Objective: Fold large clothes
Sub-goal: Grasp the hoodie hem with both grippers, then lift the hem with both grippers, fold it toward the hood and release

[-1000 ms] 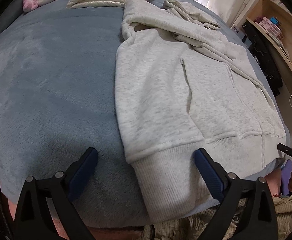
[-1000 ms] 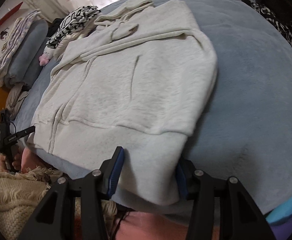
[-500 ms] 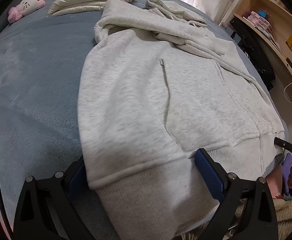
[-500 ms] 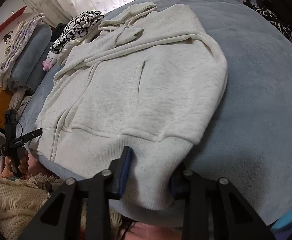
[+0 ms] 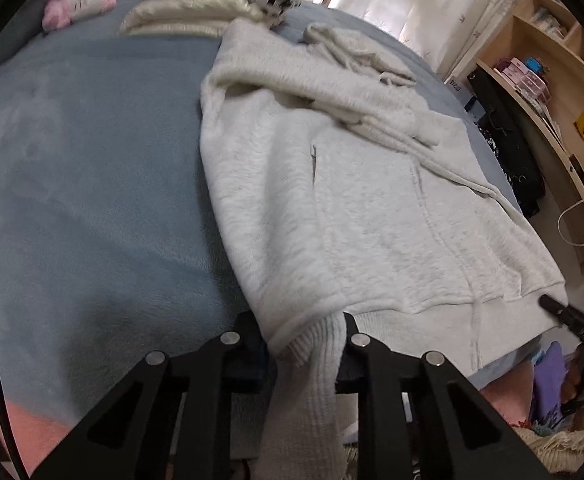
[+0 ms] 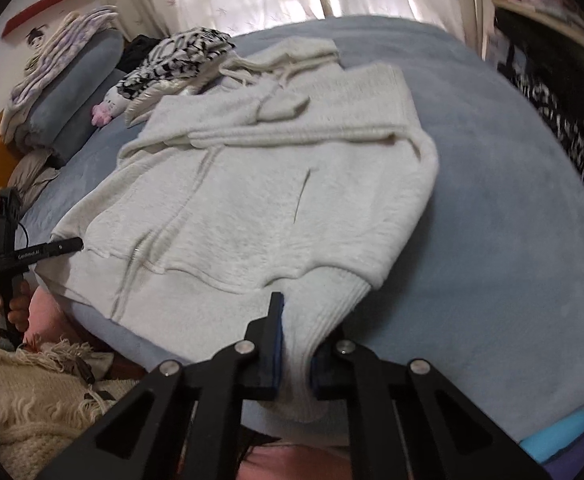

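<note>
Left claw (image 5: 304, 354) grips hoodie (image 5: 332, 200) hem.

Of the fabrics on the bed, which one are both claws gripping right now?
The light grey hoodie, pinched at its ribbed hem by the left claw and right claw. The black-and-white patterned cloth lies far off, untouched.

Pale grey fleece hoodie (image 5: 372, 208), sleeves folded across chest, flat along the bed's (image 5: 72, 168) near edge, ribbed hem pinched.
</note>
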Motion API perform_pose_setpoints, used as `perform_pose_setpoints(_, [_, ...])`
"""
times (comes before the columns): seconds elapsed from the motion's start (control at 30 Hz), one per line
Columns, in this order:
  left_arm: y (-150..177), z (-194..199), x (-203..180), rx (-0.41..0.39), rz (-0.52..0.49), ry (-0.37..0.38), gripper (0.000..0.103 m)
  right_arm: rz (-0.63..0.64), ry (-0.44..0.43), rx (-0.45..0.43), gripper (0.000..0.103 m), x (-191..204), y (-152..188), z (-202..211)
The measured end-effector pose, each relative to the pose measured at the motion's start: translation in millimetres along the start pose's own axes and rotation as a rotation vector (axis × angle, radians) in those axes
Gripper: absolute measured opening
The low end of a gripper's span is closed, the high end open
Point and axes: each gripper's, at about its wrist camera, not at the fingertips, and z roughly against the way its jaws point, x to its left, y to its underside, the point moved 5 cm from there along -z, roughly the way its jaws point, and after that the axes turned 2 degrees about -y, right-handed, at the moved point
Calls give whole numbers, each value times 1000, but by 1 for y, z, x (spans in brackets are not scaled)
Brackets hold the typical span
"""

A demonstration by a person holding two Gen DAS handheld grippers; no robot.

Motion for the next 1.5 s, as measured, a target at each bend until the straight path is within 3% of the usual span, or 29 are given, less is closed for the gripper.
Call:
perform_pose_setpoints(0.17, [-2,38,-9,-34,-38,-8,16,26,11,-9,8,0,0,33])
perform_pose_setpoints(0.37, [9,70,-12,-22,-109,-35,15,48,4,2,5,8,22,59])
perform_pose_setpoints(0.53, [18,66,-4,41,-72,-41,14,5,-8,43,5,4,39,53])
perform_pose_setpoints(0.67, [15,71,-9,43,-132,-67,15,-26,-23,37,4,-3,42,63])
perform_pose_setpoints(0.9, [4,46,5,132,-4,-23,15,-128,-78,25,4,-13,30,52])
perform_pose_setpoints(1.03, [-14,49,13,135,81,48,15,-174,-127,-39,4,-19,0,62])
perform_pose_setpoints(1.17, [-54,47,18,117,158,107,15,-189,-159,-113,4,-22,-49,69])
perform_pose_setpoints(1.33, [-126,34,7,74,185,143,16,-210,-179,-195,4,-25,-123,62])
perform_pose_setpoints(1.5, [-223,-5,-3,15,213,148,18,-255,-151,-244,5,-50,-210,26])
